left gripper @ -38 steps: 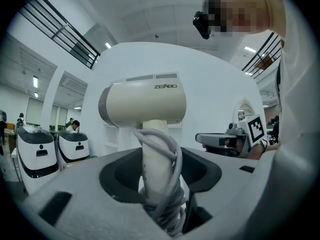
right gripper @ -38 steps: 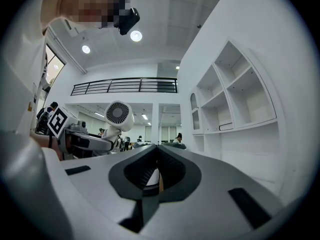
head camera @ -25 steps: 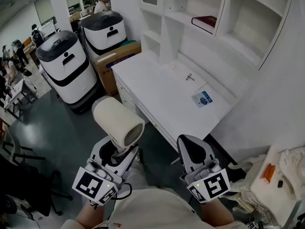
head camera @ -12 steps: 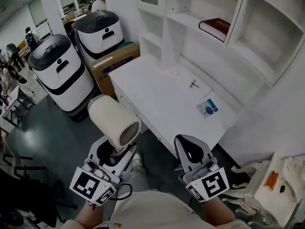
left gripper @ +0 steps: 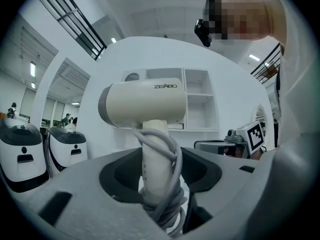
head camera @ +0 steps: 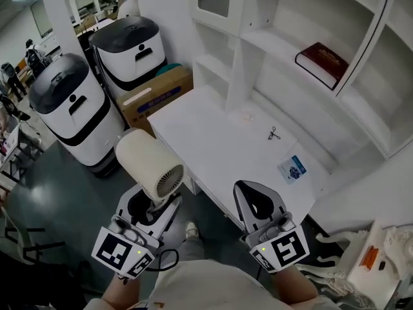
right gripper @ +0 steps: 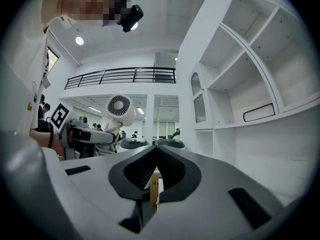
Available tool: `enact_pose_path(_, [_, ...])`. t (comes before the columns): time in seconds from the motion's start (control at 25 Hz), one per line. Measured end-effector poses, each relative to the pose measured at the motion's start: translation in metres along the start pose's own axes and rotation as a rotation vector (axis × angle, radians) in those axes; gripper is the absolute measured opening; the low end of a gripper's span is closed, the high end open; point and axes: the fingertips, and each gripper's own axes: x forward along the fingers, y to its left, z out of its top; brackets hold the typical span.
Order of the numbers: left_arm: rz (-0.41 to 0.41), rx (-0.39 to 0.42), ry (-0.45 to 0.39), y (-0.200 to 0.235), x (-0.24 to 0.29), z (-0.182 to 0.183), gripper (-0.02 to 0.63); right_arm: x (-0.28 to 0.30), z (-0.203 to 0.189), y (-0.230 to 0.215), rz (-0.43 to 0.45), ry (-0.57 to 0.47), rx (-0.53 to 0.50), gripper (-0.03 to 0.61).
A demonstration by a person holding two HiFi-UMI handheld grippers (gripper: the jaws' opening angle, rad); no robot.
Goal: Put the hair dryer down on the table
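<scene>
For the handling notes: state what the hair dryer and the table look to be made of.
The hair dryer looks like matte cream plastic: smooth moulded barrel, slotted rear grille. The table is probably white painted or laminated board: flat, even, slight sheen, no grain showing.

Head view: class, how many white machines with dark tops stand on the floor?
2 machines. One stands at the left; the other behind it, beside the cardboard box. Others may lie out of frame.

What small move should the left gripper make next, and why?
Probably carry the hair dryer forward over the white table: the left gripper clamps its handle, but it hangs over the floor, short of the table's near edge.
</scene>
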Motion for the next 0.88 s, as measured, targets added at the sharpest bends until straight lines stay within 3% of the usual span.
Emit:
enact_pose_path(0.48, [-0.048,-0.003,0.002,0.135,0.061,0.017,0.222,0.132,0.006,-0.039,-0.077,-0.002,0.018,0.018])
enact_pose_path(0.88, [-0.060,-0.038,0.015,0.166,0.082,0.010,0.222,0.171,0.002,-0.053,-0.077,0.008,0.079,0.018])
